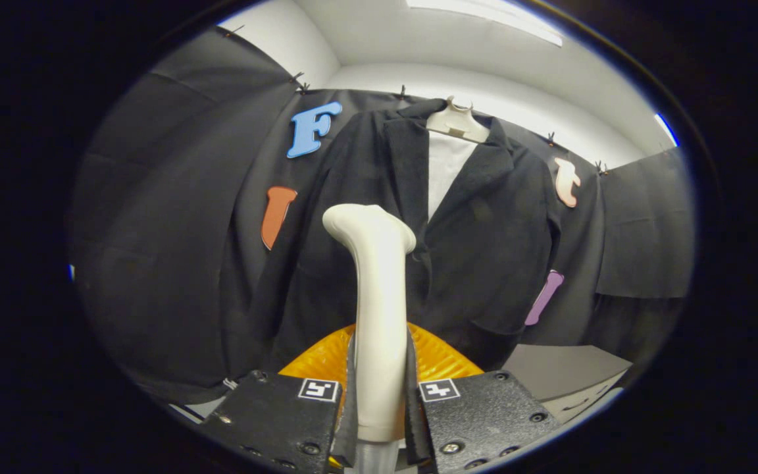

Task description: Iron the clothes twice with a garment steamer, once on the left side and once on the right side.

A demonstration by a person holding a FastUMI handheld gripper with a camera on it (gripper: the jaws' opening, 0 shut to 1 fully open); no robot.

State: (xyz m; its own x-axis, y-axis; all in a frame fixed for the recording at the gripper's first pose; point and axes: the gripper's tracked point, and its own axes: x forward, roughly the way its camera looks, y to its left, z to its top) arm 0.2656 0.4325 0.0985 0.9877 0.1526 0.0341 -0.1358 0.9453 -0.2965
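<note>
A cream-coloured garment steamer (376, 289) stands upright between my fingers, its head curving to the left at the top. My gripper (379, 395) is shut on the steamer's handle, both fingers pressing its sides. Beyond the steamer hangs a black jacket (484, 237) on a white hanger (456, 122), with a white lining or shirt (446, 168) showing at its open collar. The steamer's head sits in front of the jacket's left half, near the lapel; whether it touches the cloth I cannot tell.
An orange ribbed object (438, 359) lies just behind the fingers, under the steamer. A grey surface (570, 372) sits low to the right of the jacket. Black cloth walls (168, 230) close the booth on the left, back and right.
</note>
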